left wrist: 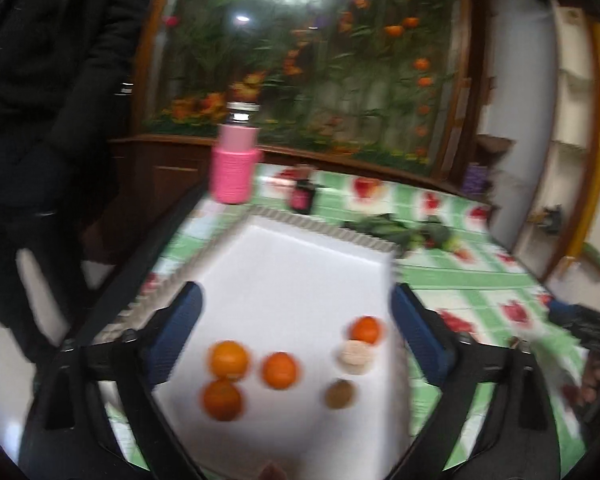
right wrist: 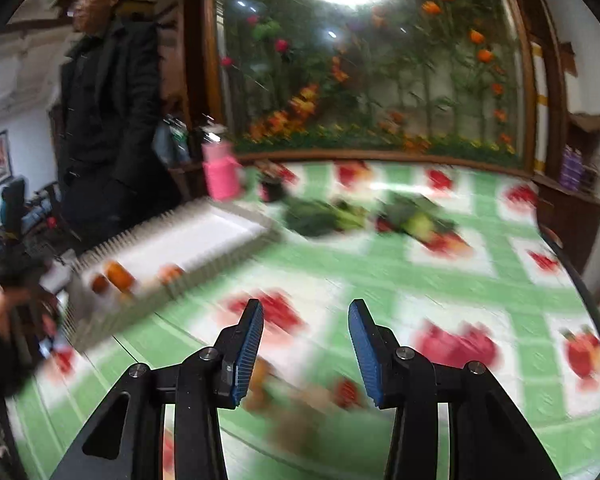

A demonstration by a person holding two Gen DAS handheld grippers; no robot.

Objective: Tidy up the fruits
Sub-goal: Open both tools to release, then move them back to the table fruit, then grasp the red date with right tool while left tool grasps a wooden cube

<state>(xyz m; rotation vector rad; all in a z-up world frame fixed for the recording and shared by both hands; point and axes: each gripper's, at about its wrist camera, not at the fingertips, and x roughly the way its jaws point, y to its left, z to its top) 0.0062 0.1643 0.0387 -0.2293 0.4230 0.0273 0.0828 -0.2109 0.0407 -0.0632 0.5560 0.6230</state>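
**Fruit in tray, both grippers empty**

Left gripper (left wrist: 296, 328) – jaws wide apart, nothing between them, over the white tray (left wrist: 300, 264). In the tray: four oranges (left wrist: 228, 360), one brown kiwi (left wrist: 340, 393), one pale round fruit (left wrist: 355, 356). Right gripper (right wrist: 306, 340) – jaws partly apart, empty, above the green cloth (right wrist: 380, 272). Farther back: greens (left wrist: 404, 232), one pink bottle (left wrist: 234, 168). One person (right wrist: 104, 112) stands behind the tray.

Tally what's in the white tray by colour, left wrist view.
Inside the white tray:
Orange fruits: 4
Brown fruit: 1
Pale beige item: 1, too blurred to identify
Total: 6
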